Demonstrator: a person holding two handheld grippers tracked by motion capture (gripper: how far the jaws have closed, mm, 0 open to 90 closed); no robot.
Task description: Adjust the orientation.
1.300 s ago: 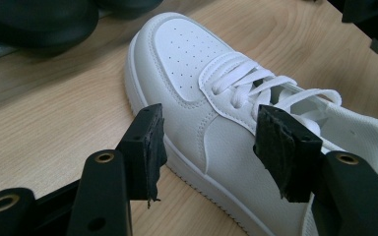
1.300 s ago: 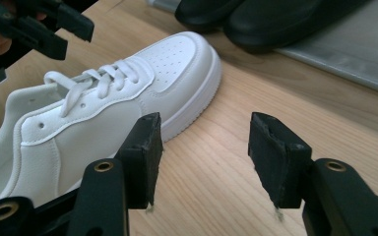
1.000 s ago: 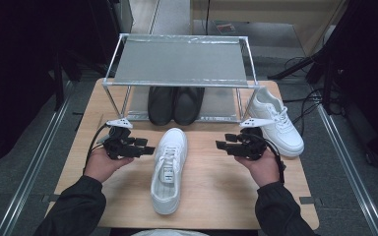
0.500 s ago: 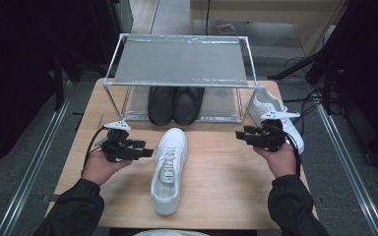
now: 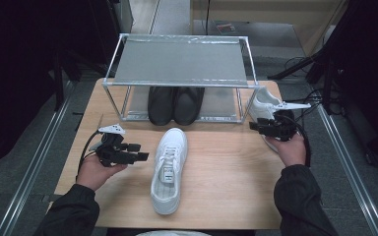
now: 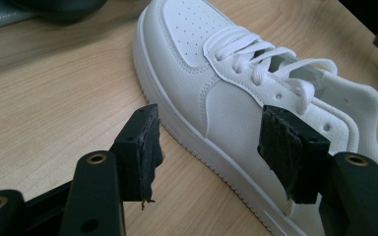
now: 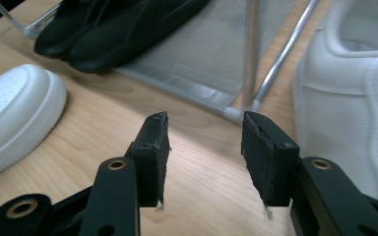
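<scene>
The white sneaker (image 5: 169, 169) is lying in the middle of the desk (image 5: 226, 187), toe toward the rack and heel toward the near edge, laces up. A small dark tag is showing on its tongue in the high view, too small to read. The left gripper (image 5: 140, 156) is hovering just beside the sneaker's left flank; in the left gripper view its jaws are standing apart, empty, framing the shoe's side (image 6: 236, 98) without touching it.

The right gripper (image 5: 254, 126) is hanging near the desk's far right corner, just beside a second white sneaker (image 5: 262, 101) that is lying there against the rack's right leg. Its jaws have just been closing, yet they are standing apart with only bare wood between them — nothing gripped.

A metal rack (image 5: 179, 61) is standing along the far edge, and a pair of black shoes (image 5: 174, 104) is sitting on its lower shelf, toes toward the person. No brand marks can be read on any shoe.
</scene>
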